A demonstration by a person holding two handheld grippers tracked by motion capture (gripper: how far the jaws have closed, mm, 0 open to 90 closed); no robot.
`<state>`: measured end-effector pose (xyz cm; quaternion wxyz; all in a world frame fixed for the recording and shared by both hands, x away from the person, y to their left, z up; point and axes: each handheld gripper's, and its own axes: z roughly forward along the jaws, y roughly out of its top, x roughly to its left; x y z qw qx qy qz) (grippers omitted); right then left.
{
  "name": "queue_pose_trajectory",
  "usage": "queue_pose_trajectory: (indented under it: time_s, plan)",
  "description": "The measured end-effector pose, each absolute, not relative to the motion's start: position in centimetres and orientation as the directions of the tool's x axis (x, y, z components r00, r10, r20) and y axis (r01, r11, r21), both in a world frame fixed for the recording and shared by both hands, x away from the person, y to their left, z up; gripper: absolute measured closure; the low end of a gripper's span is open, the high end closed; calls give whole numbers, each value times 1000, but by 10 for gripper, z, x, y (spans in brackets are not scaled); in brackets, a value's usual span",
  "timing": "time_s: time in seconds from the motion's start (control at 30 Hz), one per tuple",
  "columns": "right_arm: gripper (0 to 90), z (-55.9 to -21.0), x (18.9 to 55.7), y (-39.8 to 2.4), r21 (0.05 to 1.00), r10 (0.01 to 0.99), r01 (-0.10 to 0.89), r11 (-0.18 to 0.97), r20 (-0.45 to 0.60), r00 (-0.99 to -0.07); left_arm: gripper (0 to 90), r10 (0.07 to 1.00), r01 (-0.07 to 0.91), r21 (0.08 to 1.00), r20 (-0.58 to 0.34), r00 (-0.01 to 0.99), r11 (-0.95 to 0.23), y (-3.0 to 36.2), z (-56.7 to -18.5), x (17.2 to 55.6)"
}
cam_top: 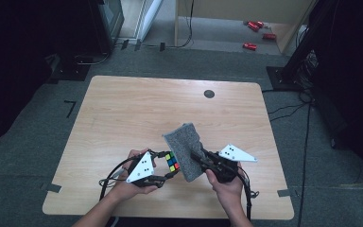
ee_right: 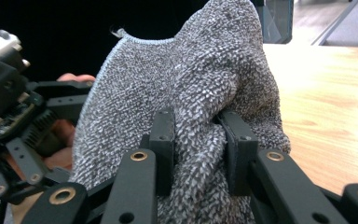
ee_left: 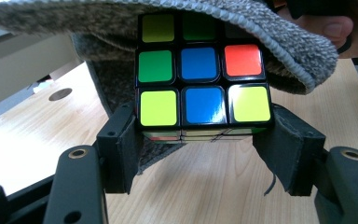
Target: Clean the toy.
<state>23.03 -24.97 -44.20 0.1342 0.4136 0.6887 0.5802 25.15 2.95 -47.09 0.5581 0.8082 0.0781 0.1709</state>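
1. Nearest the high camera, at about 6 o'clock on the table (cam_top: 123,104), we find the person's two hands, each with a gripper.
2. The left gripper (cam_top: 163,171) is clamped on a puzzle cube (cam_top: 172,161); in the left gripper view its pads press the cube's two sides.
3. The right gripper (cam_top: 194,156), just to the cube's 3 o'clock, pinches a fold of grey cloth (cam_top: 185,149) between its closed jaws.
4. The cloth drapes over the cube's far top edge, touching it.
5. We judge wiping under way: cloth on cube, near faces uncovered, remaining faces to do.
6. Beyond, at 12 o'clock, a dark round grommet (cam_top: 209,93) lies apart.
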Motion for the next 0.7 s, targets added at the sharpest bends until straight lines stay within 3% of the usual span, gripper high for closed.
queue_pose_trajectory:
  time_s: [0.13,0.37,0.7]
  plan:
    - [704,-443,231,-252,907,736,421,-20,299,-608,353,324,-57,926,187,927,-373,29,-472,253]
    - [699,-434,223,-242,932,706,364,1,256,-660,353,327,-54,922,190,926,-383,28,-473,252]
    - [699,-443,231,-251,906,741,424,-11,292,-605,353,329,-55,926,188,925,-374,29,-472,253]
